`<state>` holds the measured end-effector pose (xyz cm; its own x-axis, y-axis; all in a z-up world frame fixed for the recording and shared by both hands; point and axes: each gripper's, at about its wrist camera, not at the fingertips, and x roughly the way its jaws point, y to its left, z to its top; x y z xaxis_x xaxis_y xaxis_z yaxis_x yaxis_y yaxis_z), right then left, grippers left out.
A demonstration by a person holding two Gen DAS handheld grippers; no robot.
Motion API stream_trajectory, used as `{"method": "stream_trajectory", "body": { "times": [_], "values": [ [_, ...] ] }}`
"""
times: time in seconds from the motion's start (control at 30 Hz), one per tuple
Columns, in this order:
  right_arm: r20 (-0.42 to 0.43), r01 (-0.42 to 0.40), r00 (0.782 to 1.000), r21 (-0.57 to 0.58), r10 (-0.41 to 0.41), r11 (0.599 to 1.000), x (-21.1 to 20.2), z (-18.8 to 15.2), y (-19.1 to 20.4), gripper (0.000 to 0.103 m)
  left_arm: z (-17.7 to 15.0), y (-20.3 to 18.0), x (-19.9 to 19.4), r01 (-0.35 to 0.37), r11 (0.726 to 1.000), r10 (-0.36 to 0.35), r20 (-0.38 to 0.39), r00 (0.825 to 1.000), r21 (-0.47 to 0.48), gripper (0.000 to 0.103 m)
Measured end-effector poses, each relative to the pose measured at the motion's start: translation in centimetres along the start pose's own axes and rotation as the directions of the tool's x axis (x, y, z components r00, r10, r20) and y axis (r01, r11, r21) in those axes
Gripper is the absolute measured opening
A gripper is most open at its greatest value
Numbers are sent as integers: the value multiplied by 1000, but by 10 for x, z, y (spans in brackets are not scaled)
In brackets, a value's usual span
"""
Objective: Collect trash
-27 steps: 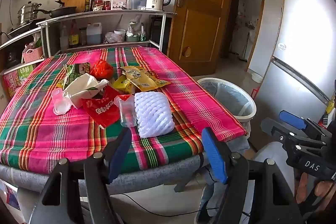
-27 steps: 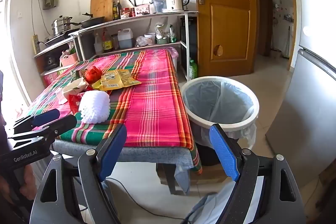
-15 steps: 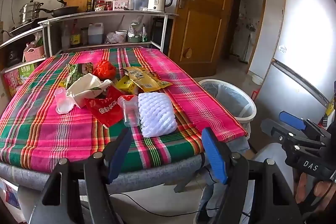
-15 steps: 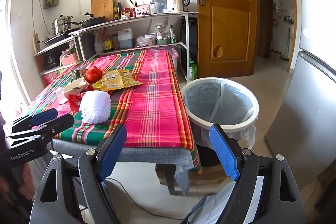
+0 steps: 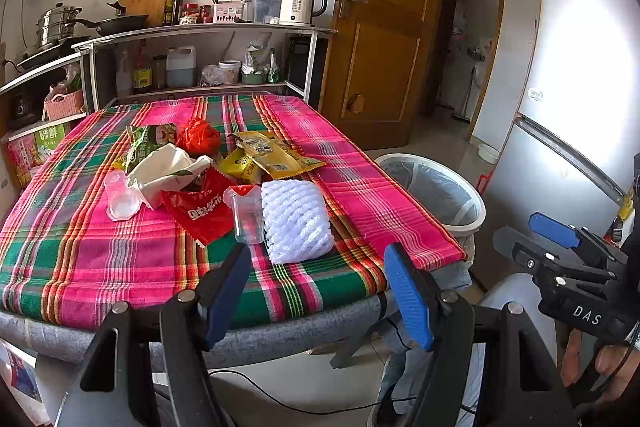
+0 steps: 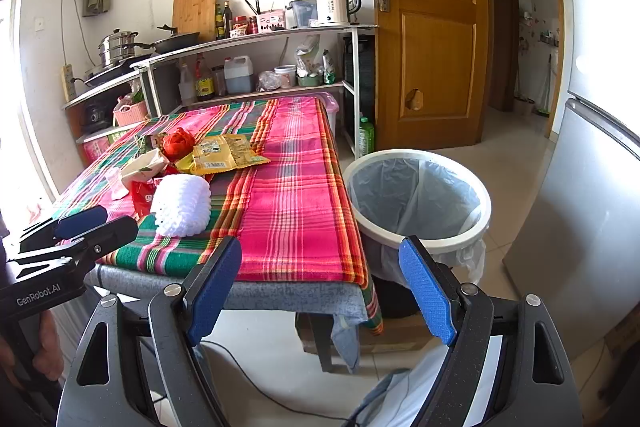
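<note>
The landmark here is the white trash bin [image 6: 416,199], standing on the floor just beside the right-hand edge of the table [image 6: 296,195]. The bin is lined with a thin translucent bag, whose edge hangs over the rim, and nothing can be made out inside the liner.

All the trash lies on the table's plaid cloth, well apart from the bin and toward the side of the table farthest from it. Nearest the bin is a white foam net sleeve [image 5: 296,223]. Touching its far side is a clear plastic cup [image 5: 248,215] lying on a red wrapper [image 5: 200,207]. Farther still from the bin sit a second clear cup [image 5: 120,197], which looks empty, and a crumpled white paper bag [image 5: 168,173]. Behind these, toward the shelves, are yellow snack packets [image 5: 272,157], a green packet [image 5: 150,139] and a crumpled red plastic bag [image 5: 199,139].

The left hand-held gripper [image 5: 316,291] hangs at the near table edge with its blue pads spread wide and nothing between them. The right hand-held gripper [image 6: 320,287] is likewise spread wide and empty, held before the near table edge with one pad in front of the bin's rim.
</note>
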<state>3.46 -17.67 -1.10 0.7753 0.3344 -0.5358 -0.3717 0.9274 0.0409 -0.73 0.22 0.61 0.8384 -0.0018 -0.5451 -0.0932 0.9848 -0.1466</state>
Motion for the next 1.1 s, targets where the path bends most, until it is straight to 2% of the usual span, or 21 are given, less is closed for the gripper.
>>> {"method": "stream_trajectory", "body": {
  "times": [1.1],
  "values": [
    [1,3,1000,3,-3,1000,-2,1,-1,81,2,-1,-4,1,1000,-1,6,1000,-2,71]
  ]
}}
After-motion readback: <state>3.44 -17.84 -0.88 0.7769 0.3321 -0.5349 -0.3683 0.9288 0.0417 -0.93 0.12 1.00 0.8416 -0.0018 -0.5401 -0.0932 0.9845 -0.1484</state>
